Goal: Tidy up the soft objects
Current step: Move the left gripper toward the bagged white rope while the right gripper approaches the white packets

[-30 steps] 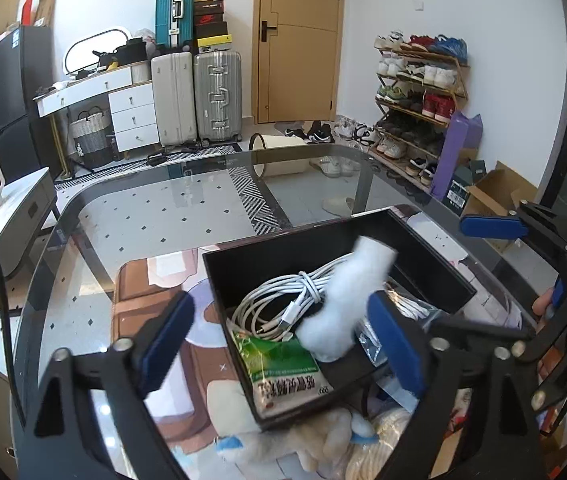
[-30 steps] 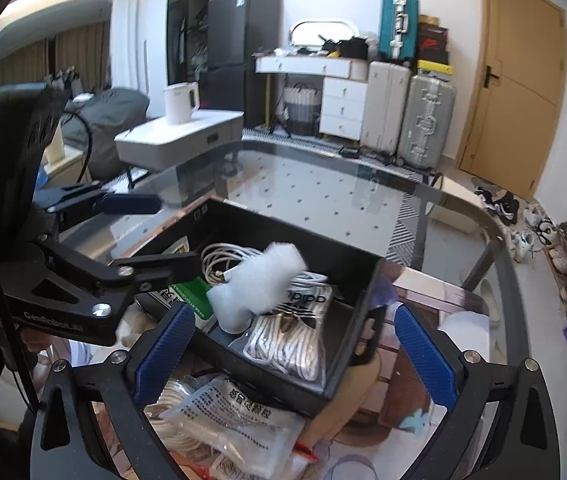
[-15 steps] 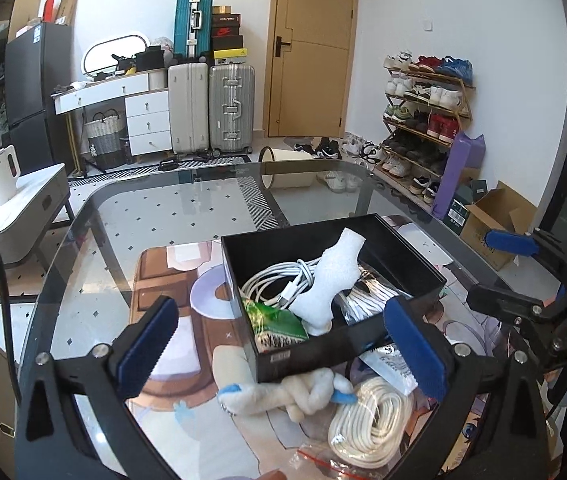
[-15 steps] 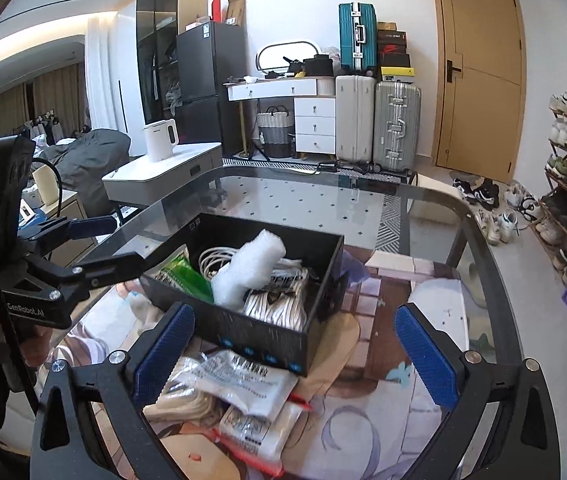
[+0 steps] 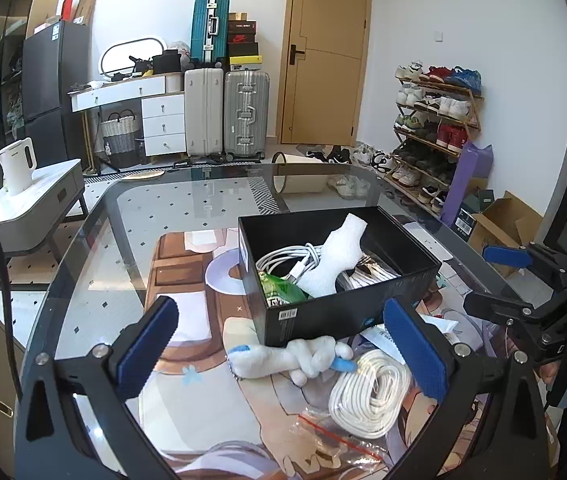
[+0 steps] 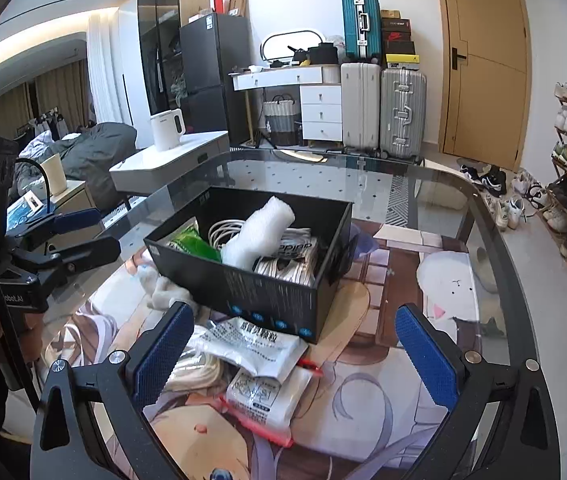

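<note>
The white foam piece stands tilted inside the black box, leaning on a coil of white cable. It looks bumpy and soft. Beside it lie a green packet and a flat bag of white cord. The box sits near the middle of the glass surface, on a picture mat.

The left view shows a soft grey toy with blue tips, touching the near wall of the box, and a round coil of white rope in a clear bag next to it. The right view shows only a bit of the toy. It shows two flat white packets with print on them, one partly on top of the other, just in front of the box.

The left gripper has its blue fingers spread wide apart. They hold nothing and touch nothing. The right gripper is the same: its blue fingers are wide apart and bare, above the packets. The finger pads look rough, like little dots.
</note>
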The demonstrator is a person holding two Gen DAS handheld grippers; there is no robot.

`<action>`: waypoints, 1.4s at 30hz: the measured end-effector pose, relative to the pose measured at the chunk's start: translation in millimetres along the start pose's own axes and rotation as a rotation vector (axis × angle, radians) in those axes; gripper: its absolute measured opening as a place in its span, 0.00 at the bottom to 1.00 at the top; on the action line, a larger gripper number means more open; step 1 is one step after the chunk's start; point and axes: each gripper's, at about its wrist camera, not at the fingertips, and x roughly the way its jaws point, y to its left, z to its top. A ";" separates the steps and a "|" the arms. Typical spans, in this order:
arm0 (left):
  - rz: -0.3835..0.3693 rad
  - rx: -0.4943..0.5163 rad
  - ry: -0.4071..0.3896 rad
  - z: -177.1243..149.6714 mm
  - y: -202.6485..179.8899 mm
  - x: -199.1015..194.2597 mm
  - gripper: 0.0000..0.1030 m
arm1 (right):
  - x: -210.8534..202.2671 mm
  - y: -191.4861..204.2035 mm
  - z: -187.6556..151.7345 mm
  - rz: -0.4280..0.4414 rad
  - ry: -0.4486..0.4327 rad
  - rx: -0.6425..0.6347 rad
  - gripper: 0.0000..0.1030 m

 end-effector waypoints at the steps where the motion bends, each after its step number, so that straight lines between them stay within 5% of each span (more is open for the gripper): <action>1: 0.001 -0.001 -0.002 -1.8 -0.2 -1.2 1.00 | -0.2 -0.2 -0.7 0.001 0.004 0.000 0.99; 42: -0.049 0.098 0.169 -50.5 -34.1 19.9 1.00 | 45.4 -1.7 -39.4 0.021 0.254 0.007 0.99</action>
